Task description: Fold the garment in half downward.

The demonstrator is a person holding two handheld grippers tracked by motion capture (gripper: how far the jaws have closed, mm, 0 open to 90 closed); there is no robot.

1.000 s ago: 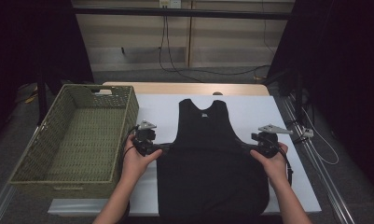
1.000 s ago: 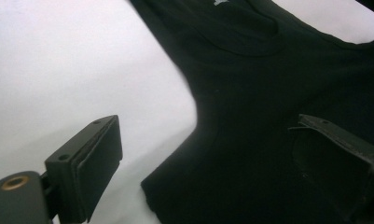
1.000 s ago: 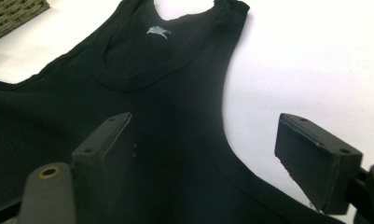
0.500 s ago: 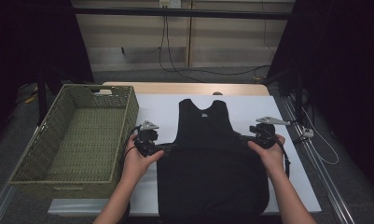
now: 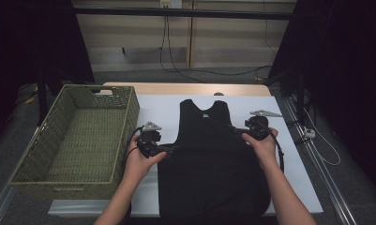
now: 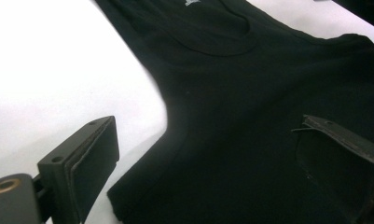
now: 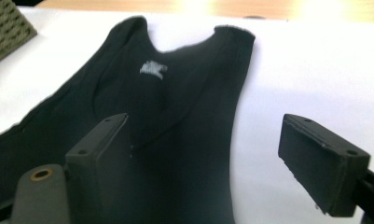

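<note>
White tabletop [image 5: 289, 154]: black tank top [image 5: 209, 159] lies lengthwise, flanked at its armholes by wide-open left gripper [image 5: 169, 149] and right gripper [image 5: 239, 132].

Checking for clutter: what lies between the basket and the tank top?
The left tongs over bare white table, between basket and tank top; high view.

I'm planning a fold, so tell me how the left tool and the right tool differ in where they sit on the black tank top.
The left tool sits at the black tank top's side edge below the armhole; the right tool sits higher, by the opposite armhole. Both have open jaws straddling the fabric edge, gripping nothing.
</note>
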